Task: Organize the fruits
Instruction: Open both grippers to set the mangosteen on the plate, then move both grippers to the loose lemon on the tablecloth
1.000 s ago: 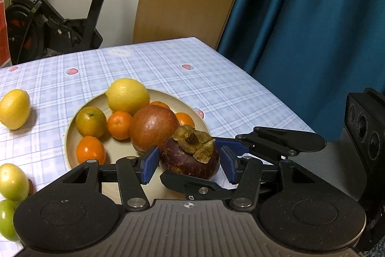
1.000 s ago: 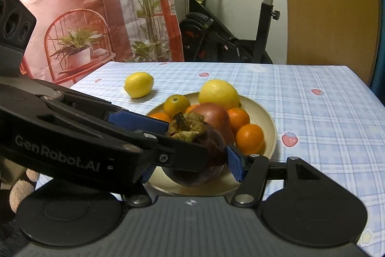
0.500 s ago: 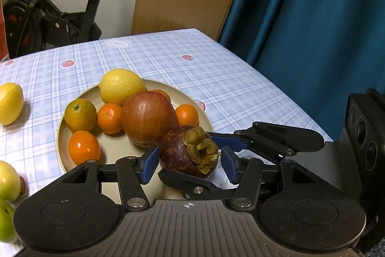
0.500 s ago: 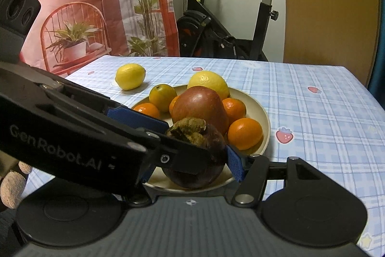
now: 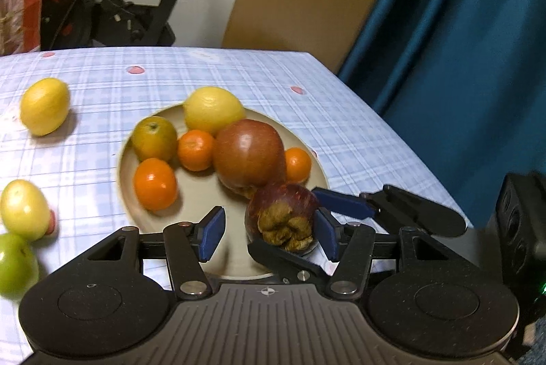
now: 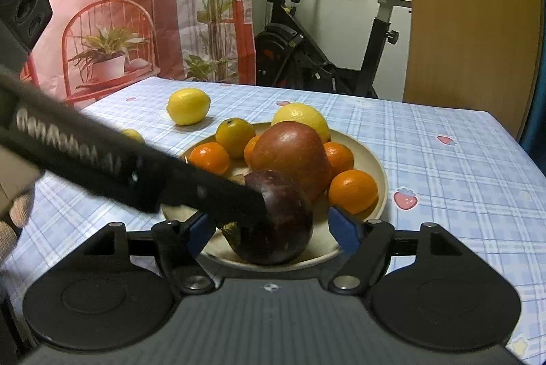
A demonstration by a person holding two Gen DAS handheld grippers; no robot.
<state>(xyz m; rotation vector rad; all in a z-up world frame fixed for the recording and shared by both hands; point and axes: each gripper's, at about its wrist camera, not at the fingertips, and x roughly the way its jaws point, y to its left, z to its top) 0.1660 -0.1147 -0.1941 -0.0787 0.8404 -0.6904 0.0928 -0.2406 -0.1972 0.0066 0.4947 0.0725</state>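
Observation:
A dark purple mangosteen (image 5: pixel 283 211) lies on its side at the near edge of the beige plate (image 5: pixel 204 249), against a large red apple (image 5: pixel 250 153). It also shows in the right wrist view (image 6: pixel 276 218). My left gripper (image 5: pixel 269 237) is open, its right pad beside the mangosteen and its left pad well clear. My right gripper (image 6: pixel 273 232) is open around the mangosteen, with the left gripper's finger crossing in front. The plate (image 6: pixel 380 173) also holds a lemon (image 5: pixel 213 109) and several oranges.
On the blue checked tablecloth, a second lemon (image 5: pixel 44 105) lies left of the plate, with a yellow-green fruit (image 5: pixel 24 209) and a green fruit (image 5: pixel 15 264) nearer. The table's right edge (image 5: pixel 392 126) borders a teal curtain. An exercise bike stands behind.
Both grippers have opened and let go of the mangosteen, which has tipped onto its side on the plate. The left gripper has swung left.

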